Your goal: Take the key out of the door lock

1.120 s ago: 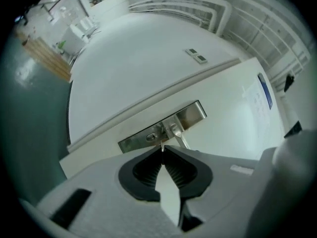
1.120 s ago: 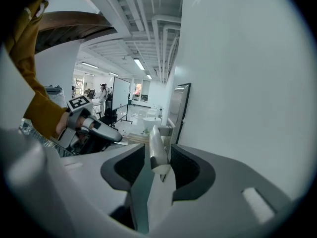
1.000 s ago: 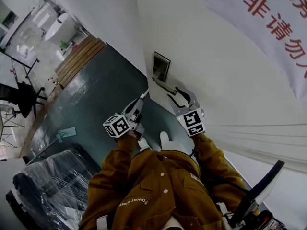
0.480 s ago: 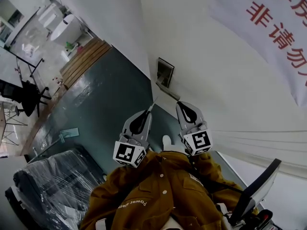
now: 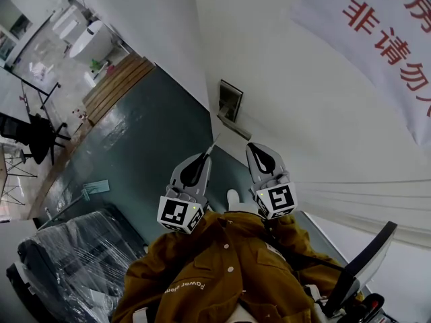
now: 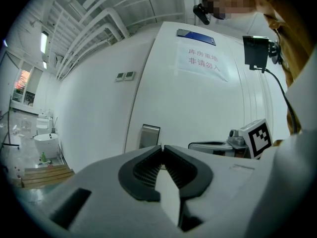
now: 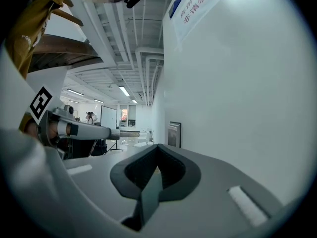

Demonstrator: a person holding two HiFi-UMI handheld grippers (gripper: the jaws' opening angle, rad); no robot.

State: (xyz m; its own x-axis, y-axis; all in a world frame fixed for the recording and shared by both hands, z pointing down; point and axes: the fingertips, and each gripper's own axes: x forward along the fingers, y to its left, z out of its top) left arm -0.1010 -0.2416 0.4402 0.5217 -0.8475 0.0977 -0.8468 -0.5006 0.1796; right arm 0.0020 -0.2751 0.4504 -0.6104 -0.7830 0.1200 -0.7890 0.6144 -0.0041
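The white door carries a dark metal lock plate with a lever handle below it. The plate also shows in the left gripper view and the right gripper view. My left gripper is held back from the door, shut, and a thin pale sliver that looks like the key sticks out of its tip. In its own view the left gripper has its tips together. My right gripper hangs beside it, just below the handle. In its own view the right gripper is shut with nothing in it.
A banner with red characters hangs on the door at the upper right. A dark green floor runs left of the door towards wooden steps. A plastic-wrapped bundle lies at the lower left. A black stand is at the lower right.
Both grippers have drawn back from the lock and handle toward my body. The right jaws stood open by the handle and are now closed. The left stayed shut throughout.
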